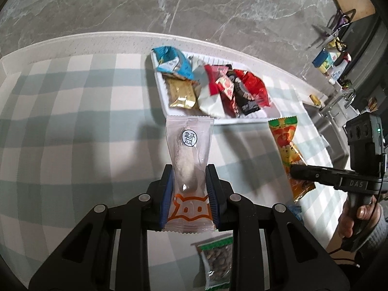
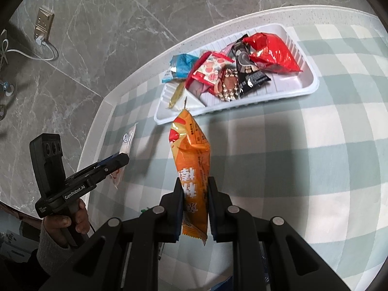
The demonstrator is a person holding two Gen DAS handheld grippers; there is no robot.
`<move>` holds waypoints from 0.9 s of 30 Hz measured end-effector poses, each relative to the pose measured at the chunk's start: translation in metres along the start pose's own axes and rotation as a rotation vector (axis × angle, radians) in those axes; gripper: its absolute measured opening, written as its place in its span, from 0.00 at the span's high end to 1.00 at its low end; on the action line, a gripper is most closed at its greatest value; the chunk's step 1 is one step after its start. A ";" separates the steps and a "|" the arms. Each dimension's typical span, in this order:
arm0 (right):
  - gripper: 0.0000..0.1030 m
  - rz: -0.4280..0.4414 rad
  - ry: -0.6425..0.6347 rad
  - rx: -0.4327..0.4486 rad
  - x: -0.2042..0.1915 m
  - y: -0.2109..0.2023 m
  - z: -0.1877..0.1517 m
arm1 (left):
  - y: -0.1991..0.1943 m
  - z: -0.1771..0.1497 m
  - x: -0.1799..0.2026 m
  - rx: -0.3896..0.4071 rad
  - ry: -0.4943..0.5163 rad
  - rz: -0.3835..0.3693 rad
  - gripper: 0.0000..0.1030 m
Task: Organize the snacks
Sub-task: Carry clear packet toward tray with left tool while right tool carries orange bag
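The left gripper (image 1: 190, 181) has its blue-padded fingers (image 1: 167, 194) clamped on a clear plastic snack packet with an orange cartoon face (image 1: 190, 160), held above the green-and-white checked tablecloth (image 1: 72, 121). The right gripper (image 2: 195, 194) is squeezed tight on a long orange foil snack packet (image 2: 191, 155), lifted clear of the cloth too. Near the cloth's far edge sits a white ribbed plastic tray (image 2: 308, 89) holding a heap of wrapped snacks: a crumpled blue packet (image 1: 173, 61), a gold foil packet (image 1: 181, 94), a shiny red packet (image 2: 271, 53) and a black packet (image 2: 252, 77). A clear packet of nuts with a green header (image 1: 214, 262) lies on the cloth at its near edge, below the left gripper.
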State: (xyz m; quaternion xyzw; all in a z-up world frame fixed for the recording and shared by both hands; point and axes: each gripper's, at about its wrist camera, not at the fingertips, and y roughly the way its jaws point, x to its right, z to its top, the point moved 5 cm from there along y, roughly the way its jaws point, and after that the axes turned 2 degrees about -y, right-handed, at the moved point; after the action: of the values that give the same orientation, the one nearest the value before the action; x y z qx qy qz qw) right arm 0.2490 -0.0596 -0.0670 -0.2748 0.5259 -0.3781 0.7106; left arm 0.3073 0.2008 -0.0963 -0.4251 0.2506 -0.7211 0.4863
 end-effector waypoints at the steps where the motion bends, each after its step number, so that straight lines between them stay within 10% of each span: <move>1: 0.81 0.001 0.001 0.004 0.000 0.000 0.002 | 0.000 0.003 0.001 0.003 -0.002 -0.003 0.76; 27: 0.81 0.029 0.009 0.042 0.008 0.007 0.068 | 0.025 0.077 0.022 0.030 0.012 -0.016 0.76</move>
State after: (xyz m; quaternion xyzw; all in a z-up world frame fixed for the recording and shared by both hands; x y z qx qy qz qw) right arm 0.3172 -0.0632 -0.0567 -0.2507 0.5250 -0.3798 0.7192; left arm 0.3812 0.1744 -0.0678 -0.4153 0.2391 -0.7312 0.4854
